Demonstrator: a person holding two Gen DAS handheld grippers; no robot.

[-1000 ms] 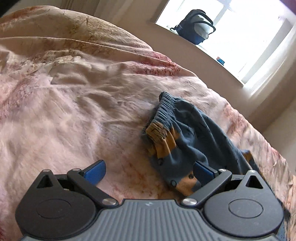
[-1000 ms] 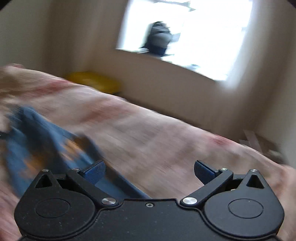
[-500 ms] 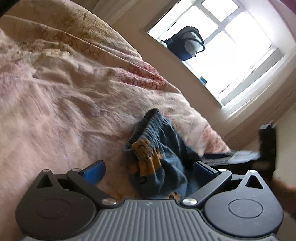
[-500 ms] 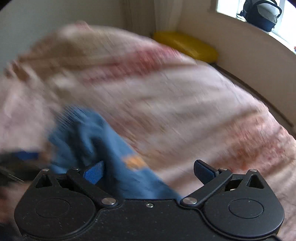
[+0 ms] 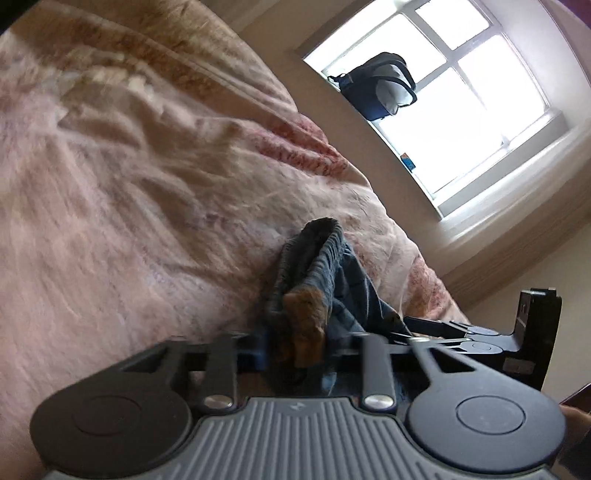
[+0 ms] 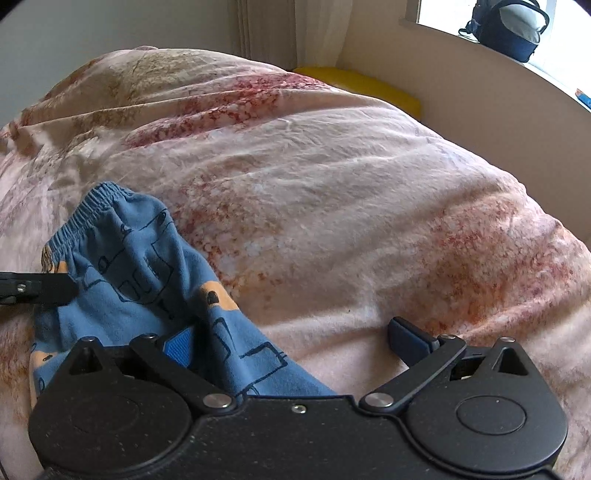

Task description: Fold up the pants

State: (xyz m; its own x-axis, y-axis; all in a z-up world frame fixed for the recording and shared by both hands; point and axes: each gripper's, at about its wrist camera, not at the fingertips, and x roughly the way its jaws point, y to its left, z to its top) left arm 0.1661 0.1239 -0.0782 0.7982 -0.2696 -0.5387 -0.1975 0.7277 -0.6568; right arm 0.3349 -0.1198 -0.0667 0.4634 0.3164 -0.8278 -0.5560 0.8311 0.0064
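Garment: small blue cotton pants [image 6: 147, 280] with orange patches and a gathered waistband, lying crumpled on the pink floral bedspread [image 6: 332, 206].
Left gripper [image 5: 295, 350]: jaws have just been closing and now pinch the bunched waistband end.
Right gripper [image 6: 291, 339]: jaws wide, cloth lying between them, nothing pinched.
Done: one grasp made.
Left: probably everything else; no neat fold visible, though much of the cloth is hidden.

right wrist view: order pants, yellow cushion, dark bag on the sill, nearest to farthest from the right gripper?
From the right gripper, jaws open:
1. pants: blue printed fabric lying across its left finger, lower left.
2. yellow cushion: beyond the far edge of the pink bedspread, by the wall.
3. dark bag: on the windowsill, top right, farthest.
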